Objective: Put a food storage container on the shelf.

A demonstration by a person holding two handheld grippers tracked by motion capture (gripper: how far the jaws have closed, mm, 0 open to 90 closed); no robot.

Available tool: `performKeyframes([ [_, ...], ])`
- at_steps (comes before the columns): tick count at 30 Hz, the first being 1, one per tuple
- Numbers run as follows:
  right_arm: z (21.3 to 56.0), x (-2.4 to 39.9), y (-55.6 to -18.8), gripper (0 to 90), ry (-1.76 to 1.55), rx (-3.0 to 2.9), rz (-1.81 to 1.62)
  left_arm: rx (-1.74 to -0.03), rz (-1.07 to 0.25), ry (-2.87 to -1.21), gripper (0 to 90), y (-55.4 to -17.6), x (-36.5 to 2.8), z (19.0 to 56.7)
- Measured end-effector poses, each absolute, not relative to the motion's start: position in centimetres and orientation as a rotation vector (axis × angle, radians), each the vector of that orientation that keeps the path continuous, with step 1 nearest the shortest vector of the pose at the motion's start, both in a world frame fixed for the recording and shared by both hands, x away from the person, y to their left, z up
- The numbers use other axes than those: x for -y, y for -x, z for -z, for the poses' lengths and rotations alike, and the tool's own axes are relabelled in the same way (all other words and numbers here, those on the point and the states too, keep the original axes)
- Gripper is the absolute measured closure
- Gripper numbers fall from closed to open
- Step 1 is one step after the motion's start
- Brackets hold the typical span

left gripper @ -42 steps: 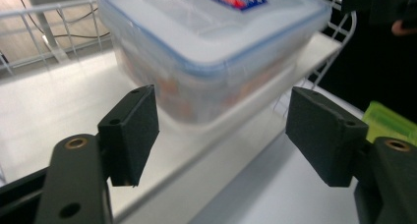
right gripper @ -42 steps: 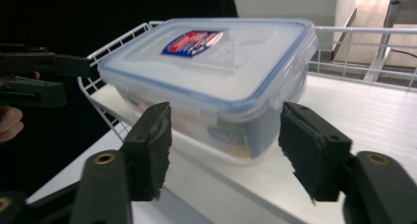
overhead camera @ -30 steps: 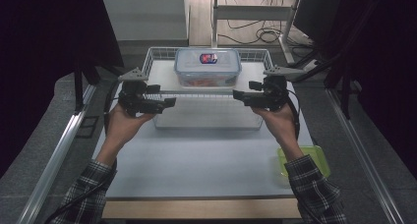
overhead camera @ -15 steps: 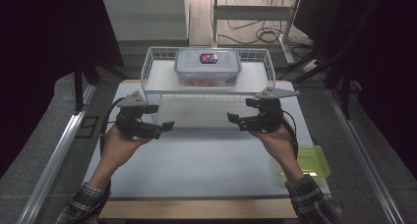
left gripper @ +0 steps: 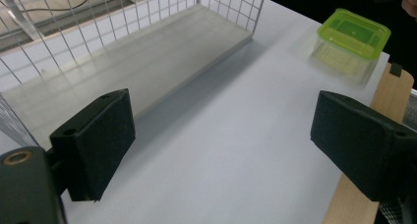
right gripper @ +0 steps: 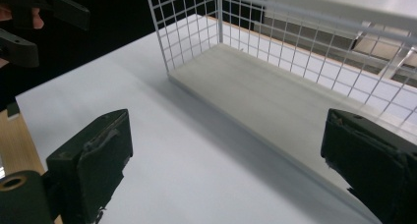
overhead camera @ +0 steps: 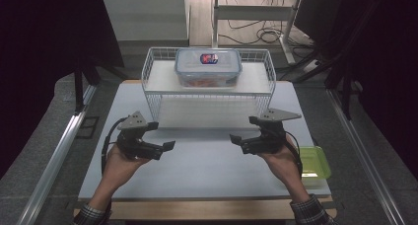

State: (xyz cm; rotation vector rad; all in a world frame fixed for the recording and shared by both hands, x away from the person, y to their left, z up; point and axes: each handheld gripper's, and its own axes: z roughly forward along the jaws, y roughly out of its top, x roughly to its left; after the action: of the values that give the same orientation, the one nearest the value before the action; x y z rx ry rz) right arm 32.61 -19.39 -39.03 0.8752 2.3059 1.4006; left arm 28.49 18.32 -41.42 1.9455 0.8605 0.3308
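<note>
A white wire rack (overhead camera: 212,104) with two shelves stands at the far middle of the white table (overhead camera: 207,170). On its upper shelf sits a clear lidded container (overhead camera: 208,67) with a red and blue label. My left gripper (overhead camera: 161,136) is held over the table in front of the rack's left end, open and empty. My right gripper (overhead camera: 245,130) mirrors it at the right end, also open and empty. In the left gripper view the jaws stand wide apart (left gripper: 221,145) before the lower shelf (left gripper: 147,52). The right gripper view shows the same (right gripper: 226,170).
A green lidded box (overhead camera: 311,162) lies at the table's right edge beside my right hand, and is also in the left gripper view (left gripper: 354,32). A wooden strip (overhead camera: 197,210) runs along the near edge. The rack's lower shelf (right gripper: 275,101) is bare. Metal rails flank the table.
Both grippers have drawn back from the rack's upper front rail toward the person and dropped lower over the table. They stay open and empty. The container has not moved.
</note>
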Motion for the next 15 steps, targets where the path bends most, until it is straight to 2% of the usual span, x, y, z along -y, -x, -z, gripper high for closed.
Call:
performKeyframes([
  [15, 41.7, 20.5, -30.1, 3.9, -0.888, -2.305, -1.401, -0.870, -0.335, -1.934, 5.2, -25.8, -18.2, 44.1],
])
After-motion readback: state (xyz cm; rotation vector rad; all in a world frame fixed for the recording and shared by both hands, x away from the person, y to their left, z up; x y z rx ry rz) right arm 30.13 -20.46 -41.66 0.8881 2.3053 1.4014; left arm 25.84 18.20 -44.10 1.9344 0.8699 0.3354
